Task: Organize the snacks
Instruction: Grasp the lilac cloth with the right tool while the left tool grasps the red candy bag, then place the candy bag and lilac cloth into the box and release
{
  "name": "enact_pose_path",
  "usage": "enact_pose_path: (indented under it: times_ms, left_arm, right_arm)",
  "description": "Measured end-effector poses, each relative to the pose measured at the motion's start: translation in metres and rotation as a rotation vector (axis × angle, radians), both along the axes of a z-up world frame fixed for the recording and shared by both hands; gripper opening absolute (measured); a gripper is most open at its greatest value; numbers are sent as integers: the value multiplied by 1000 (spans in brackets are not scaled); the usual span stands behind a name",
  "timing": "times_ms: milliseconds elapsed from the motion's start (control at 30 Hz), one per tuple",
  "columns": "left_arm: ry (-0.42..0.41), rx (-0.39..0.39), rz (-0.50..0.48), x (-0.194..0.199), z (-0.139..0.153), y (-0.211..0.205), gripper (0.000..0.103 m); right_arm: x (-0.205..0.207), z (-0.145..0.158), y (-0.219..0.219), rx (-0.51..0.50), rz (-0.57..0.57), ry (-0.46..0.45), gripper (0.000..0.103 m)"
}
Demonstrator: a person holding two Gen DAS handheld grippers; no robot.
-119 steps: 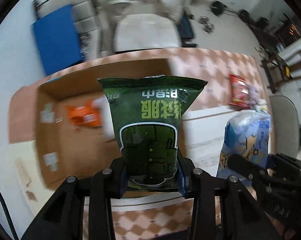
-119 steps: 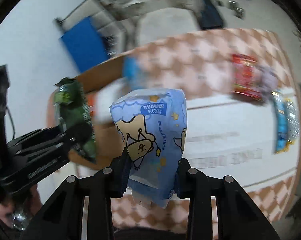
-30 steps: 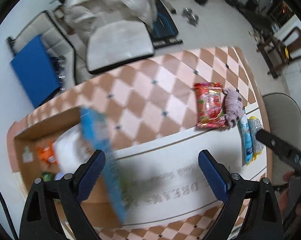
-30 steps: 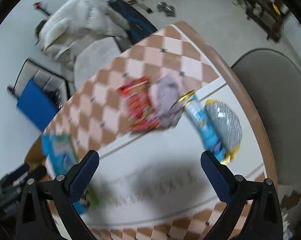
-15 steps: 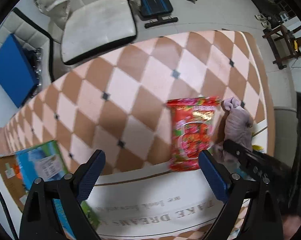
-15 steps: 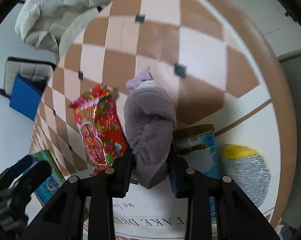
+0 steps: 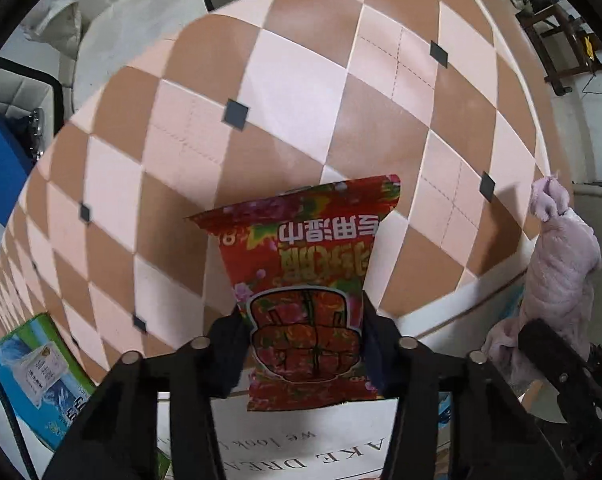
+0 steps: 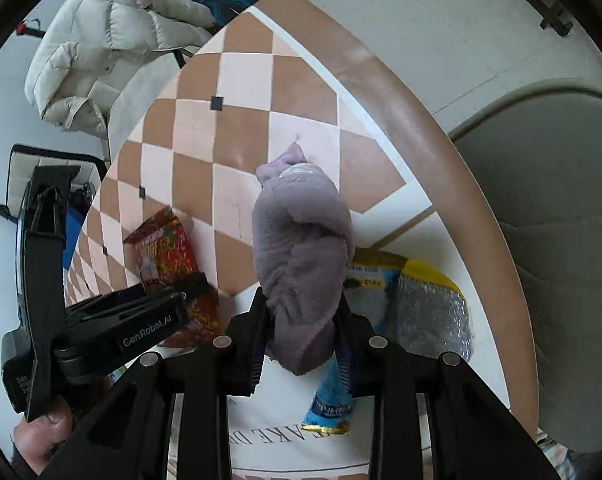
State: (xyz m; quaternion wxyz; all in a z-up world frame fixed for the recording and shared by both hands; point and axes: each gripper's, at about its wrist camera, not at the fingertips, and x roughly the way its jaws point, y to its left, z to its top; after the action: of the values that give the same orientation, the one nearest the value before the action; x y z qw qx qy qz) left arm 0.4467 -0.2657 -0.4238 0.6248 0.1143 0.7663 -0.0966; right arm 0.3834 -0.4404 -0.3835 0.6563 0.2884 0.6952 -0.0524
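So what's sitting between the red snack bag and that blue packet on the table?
The purple fuzzy bundle lies between the red bag and the blue packet, gripped by the right claw. The right wrist view shows it.

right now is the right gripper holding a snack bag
No, the right gripper is shut on a fuzzy purple cloth, not a bag.
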Motion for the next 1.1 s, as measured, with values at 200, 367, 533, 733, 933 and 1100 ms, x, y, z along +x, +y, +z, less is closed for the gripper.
enact_pose_path:
  times_ms: [200,367,533,733,933,1100]
  left_arm:
    - [-100,-86,54,-36,55,42,43]
    - [-204,-149,131,-76,121,124,43]
    - [-249,-128,169,-127,162,217,43]
    - [-140,-113,346,-160,146,343,43]
    - [-8,-194,482,-168,103,395,43]
    - [34,-215,484,-163,88,400,44]
  right_arm:
    - [-9,34,32,6,65,-53,31]
    - [-20,81,92,40,152,-136,31]
    - [-46,125,189,103,280,-201,31]
    - [-80,149,323,146,473,-224,31]
    - [-96,125,421,85,602,-153,31]
    - [-98,106,453,3,653,-99,31]
